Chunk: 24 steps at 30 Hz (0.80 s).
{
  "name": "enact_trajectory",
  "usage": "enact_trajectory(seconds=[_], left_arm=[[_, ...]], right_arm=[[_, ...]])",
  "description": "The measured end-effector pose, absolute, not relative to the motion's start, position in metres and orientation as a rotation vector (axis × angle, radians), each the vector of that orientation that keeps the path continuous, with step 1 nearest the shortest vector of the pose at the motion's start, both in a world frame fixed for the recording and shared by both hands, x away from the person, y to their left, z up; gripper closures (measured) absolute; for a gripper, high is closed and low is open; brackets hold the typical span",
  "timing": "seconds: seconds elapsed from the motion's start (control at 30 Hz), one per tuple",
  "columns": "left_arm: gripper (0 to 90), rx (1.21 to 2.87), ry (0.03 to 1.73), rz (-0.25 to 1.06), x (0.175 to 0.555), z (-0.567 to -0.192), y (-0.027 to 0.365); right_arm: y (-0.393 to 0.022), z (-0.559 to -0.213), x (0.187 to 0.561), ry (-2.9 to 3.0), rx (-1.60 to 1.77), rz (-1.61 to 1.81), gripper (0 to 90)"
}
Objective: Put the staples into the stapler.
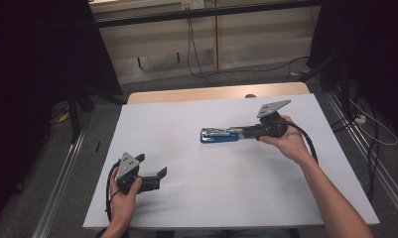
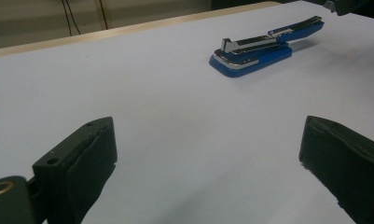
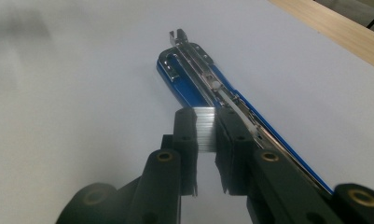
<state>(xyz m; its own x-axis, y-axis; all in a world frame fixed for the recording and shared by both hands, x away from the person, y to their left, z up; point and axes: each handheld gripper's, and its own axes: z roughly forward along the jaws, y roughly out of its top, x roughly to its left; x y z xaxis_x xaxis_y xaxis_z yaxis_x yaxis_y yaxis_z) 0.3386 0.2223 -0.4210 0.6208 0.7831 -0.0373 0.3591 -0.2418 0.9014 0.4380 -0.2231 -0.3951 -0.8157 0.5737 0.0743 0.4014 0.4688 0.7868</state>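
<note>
On the white worktop a blue stapler lies opened out flat right of centre, the right tool pinching a silvery strip of staples just above it, while the left tool rests wide near the front-left corner.

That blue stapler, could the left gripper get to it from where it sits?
Probably yes. The left gripper has open jaws facing the blue stapler across bare white table; the right gripper, holding a strip of staples above it, might crowd it.

Right hand-held gripper pinches a silvery strip of staples just above an opened blue stapler on a white surface.
</note>
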Motion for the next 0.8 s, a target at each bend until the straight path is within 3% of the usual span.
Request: enact_trajectory(seconds=[0.8], left_arm=[[4.2, 1.847, 0.914, 0.529, 0.339, -0.421, 0.224]], right_arm=[[-0.196, -0.388, 0.46, 2.529, 0.795, 1.259, 79.4]])
